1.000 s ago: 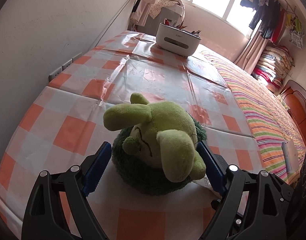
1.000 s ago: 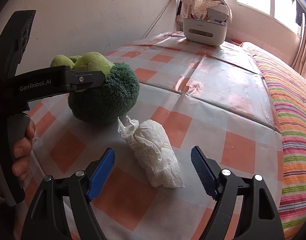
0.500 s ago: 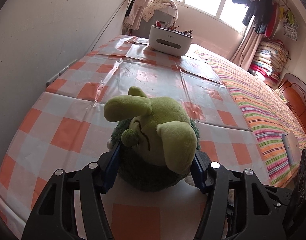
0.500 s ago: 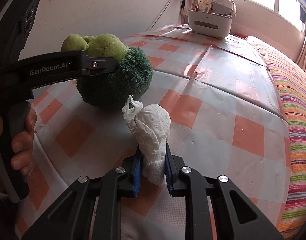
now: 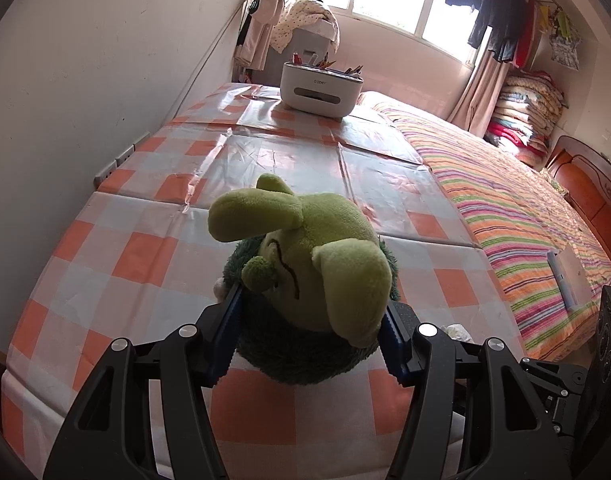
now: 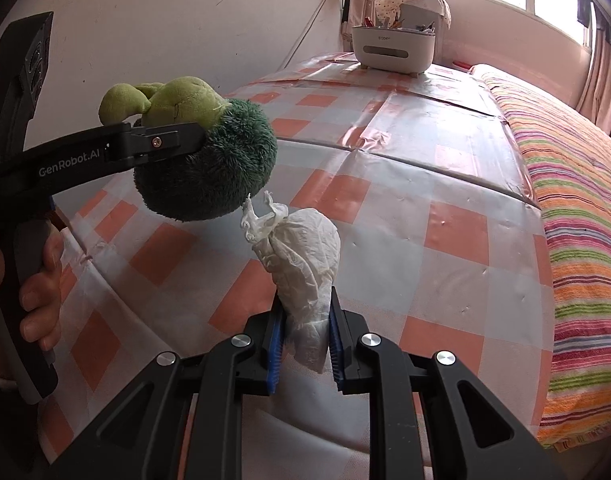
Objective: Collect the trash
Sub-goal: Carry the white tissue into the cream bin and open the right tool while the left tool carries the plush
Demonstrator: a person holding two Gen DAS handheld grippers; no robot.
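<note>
A green plush toy (image 5: 305,276) with a dark furry base is clamped between the blue pads of my left gripper (image 5: 309,336), lifted clear of the orange-checked tablecloth (image 5: 153,248). In the right wrist view the same plush toy (image 6: 209,168) hangs in the left gripper (image 6: 173,144), held by a person's hand (image 6: 37,280). My right gripper (image 6: 303,336) is shut on a crumpled white tissue (image 6: 305,256), raised just above the tablecloth (image 6: 445,248). A bit of the tissue (image 5: 457,332) shows at the lower right of the left wrist view.
A white bin (image 5: 321,90) holding pens and scraps stands at the table's far end, and shows again as the bin (image 6: 393,48) in the right wrist view. A striped bed (image 5: 517,220) runs along the right side. A wall (image 5: 85,80) bounds the left.
Both grippers closed: the left on the plush toy, the right on the tissue. Both objects then rose off the tablecloth and moved forward a little.
</note>
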